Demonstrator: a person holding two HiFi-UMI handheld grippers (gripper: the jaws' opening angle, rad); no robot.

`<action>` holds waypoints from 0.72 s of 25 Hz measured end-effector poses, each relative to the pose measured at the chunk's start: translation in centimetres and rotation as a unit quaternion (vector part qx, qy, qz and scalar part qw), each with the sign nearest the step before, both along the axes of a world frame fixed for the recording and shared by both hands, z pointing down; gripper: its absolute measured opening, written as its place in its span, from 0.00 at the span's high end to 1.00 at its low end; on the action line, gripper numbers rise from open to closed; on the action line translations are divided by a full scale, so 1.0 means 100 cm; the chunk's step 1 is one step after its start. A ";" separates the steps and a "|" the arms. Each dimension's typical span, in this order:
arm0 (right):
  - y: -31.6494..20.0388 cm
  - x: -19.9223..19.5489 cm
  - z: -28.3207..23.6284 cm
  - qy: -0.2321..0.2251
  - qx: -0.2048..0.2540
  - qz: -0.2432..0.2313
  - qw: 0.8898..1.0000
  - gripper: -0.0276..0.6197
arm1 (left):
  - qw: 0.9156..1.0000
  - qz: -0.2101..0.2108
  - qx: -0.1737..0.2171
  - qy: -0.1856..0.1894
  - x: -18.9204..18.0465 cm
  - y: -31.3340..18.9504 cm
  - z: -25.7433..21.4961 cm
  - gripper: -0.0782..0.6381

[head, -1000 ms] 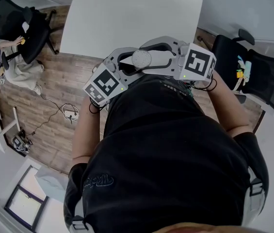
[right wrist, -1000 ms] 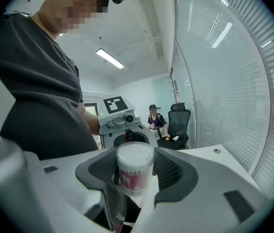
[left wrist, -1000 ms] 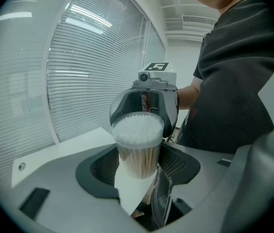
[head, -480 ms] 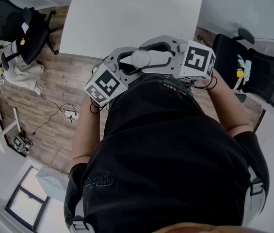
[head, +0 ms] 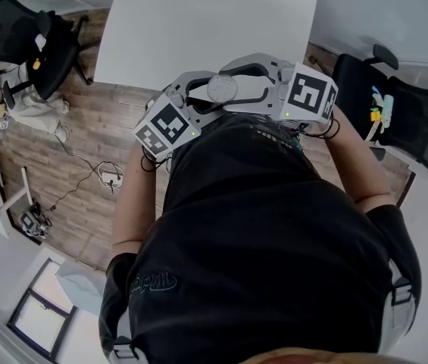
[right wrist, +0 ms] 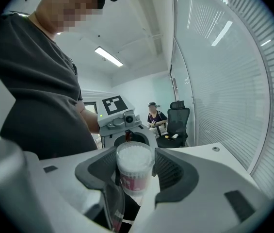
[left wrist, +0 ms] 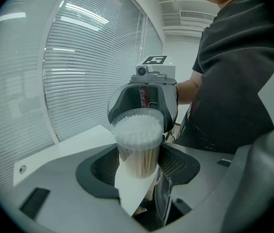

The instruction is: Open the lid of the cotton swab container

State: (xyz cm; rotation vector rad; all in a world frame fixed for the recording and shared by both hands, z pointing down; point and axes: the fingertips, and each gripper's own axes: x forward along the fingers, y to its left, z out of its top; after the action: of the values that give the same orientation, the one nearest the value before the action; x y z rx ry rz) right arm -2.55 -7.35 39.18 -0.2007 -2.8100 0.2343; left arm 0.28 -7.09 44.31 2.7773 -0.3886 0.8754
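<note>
The cotton swab container (head: 221, 89) is a clear round tub, held in front of the person's chest between both grippers. My left gripper (head: 202, 97) comes in from the left, and its mesh pads (left wrist: 175, 165) press on the tub's lower part (left wrist: 137, 154), where the sticks show. My right gripper (head: 248, 91) faces it from the right. It is shut on the same container (right wrist: 135, 169), at the red label and the top. White cotton heads fill the top under a clear cover. I cannot tell whether that lid is loosened.
A white table (head: 198, 29) lies just ahead of the grippers over a wooden floor. Black office chairs stand at the left (head: 24, 36) and right (head: 403, 120). Cables (head: 107, 174) trail on the floor. A seated person (right wrist: 154, 114) is far behind. Window blinds (left wrist: 78, 67) line one side.
</note>
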 end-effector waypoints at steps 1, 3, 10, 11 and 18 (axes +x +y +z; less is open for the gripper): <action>0.000 -0.001 -0.002 -0.002 0.000 0.000 1.000 0.57 | 1.000 0.000 0.000 0.000 0.000 0.000 0.000 0.53; -0.002 0.000 -0.007 -0.009 -0.003 0.004 1.000 0.57 | 1.000 -0.001 0.002 0.002 0.000 0.000 -0.001 0.53; -0.011 0.000 -0.025 -0.028 0.002 0.024 0.999 0.57 | 1.000 0.005 0.006 -0.009 -0.002 -0.001 0.000 0.53; -0.012 0.000 -0.028 -0.031 0.004 0.027 0.999 0.57 | 1.000 0.006 0.007 -0.011 -0.002 -0.001 0.000 0.53; -0.036 0.003 -0.043 -0.042 0.018 0.067 0.997 0.63 | 1.000 0.011 0.012 -0.020 0.001 -0.002 0.002 0.53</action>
State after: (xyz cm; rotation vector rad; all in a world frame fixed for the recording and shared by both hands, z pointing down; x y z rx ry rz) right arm -2.24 -10.96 34.90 -0.0141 -2.9130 0.2109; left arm 0.34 -7.29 44.54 2.7947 -0.3770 0.9390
